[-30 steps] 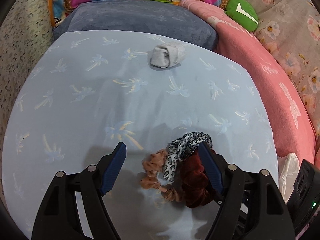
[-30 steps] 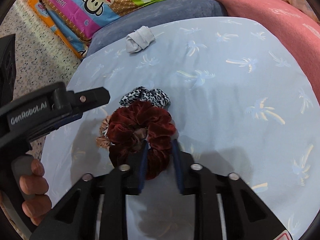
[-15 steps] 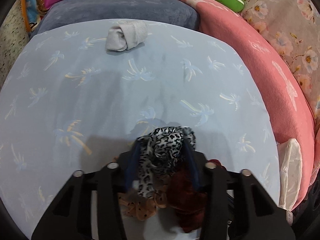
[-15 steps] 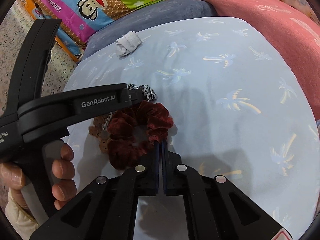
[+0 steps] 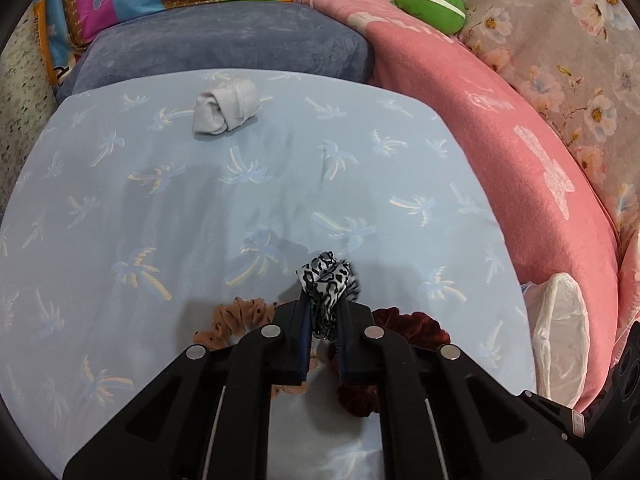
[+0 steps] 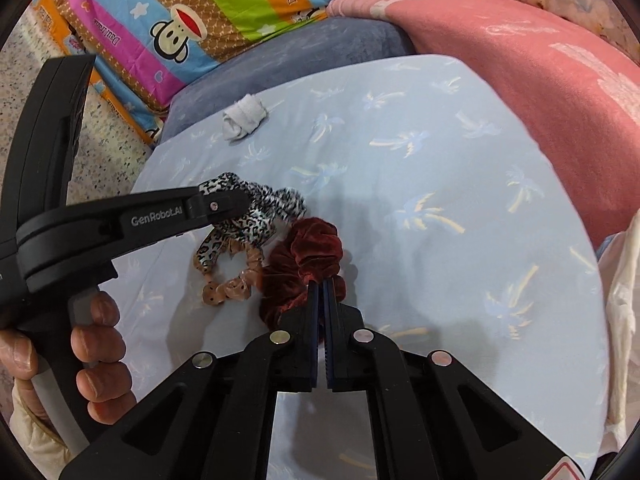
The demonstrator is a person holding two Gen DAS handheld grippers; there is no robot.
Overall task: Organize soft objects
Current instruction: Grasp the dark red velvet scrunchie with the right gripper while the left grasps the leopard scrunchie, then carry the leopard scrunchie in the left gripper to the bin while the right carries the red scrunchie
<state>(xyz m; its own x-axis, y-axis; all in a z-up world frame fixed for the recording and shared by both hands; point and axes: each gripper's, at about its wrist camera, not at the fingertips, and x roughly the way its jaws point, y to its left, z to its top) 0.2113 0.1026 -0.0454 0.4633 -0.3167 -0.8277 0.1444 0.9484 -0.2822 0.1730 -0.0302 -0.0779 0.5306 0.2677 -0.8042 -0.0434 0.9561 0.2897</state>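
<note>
Three scrunchies lie close together on a pale blue palm-print sheet [image 5: 160, 200]. The jaws of my left gripper [image 5: 323, 300] are closing, and their pads pinch the leopard-print scrunchie [image 5: 326, 276], which bunches up past the tips. In the right wrist view that scrunchie [image 6: 260, 216] hangs from the left gripper [image 6: 240, 200]. My right gripper [image 6: 321, 284] is shut on the dark red velvet scrunchie [image 6: 308, 252], whose upper loop lifts off the sheet. A tan dotted scrunchie [image 6: 236, 284] lies flat between them. A rolled white sock [image 5: 226, 106] sits at the far edge.
A grey-blue cushion [image 5: 224, 44] and a cartoon-print pillow [image 6: 180, 20] lie behind the sheet. A pink blanket [image 5: 500, 128] rises along the right, with a green plush [image 5: 430, 0] above it. A white plastic bag [image 5: 560, 320] is at the right edge. A hand [image 6: 100, 344] grips the left handle.
The left gripper moved over the leopard-print scrunchie and closed on it. The right gripper shut on the red scrunchie and pulled its loop up. Both have risen a little.
</note>
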